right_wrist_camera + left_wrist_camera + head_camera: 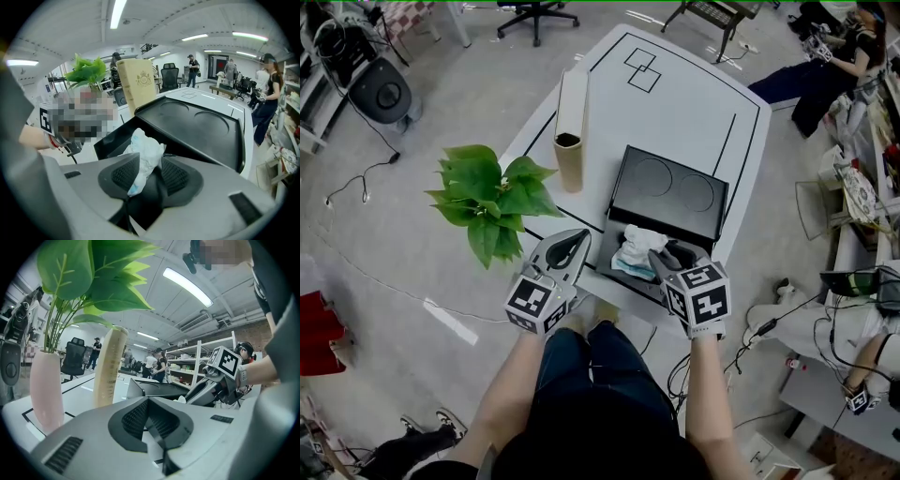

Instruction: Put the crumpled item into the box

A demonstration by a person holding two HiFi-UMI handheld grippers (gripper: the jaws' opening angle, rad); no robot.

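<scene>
Two tongs: we hold one in each hand, both at the near edge of the table (694,94).
Left gripper (581,237): jaws together, with nothing between them. It lies about level, just left of the box, and takes no part in the work.
Right gripper (662,253): tilted down into the box (110,140), jaws apart with the wad between them. The wad leans on the left pad and a dark gap shows at the right pad, so we read no clamp.
Wad (143,154): white crumpled tissue or thin film with a pale blue edge. It sits inside the open box, on the near side of the raised lid (201,126). We cannot tell whether it rests on the box floor.
Box: black, at the near right of the table, with the lid standing up on the far side.
Handling: we judge the wad very light, soft and easily squashed. It is neither fragile nor slippery. It may spring back a little when freed.
Grip point: we would take it across the thick middle. A loose corner would unfold or pull free.
Task state: we judge the placing nearly complete, since the wad is within the box walls.
Risk: the wad may cling to the ribbed left pad and ride out when the tongs lift away.
Other items: a carton (570,141) stands near the box on its left, and a plant (487,202) is further left. Neither is in the way.
</scene>
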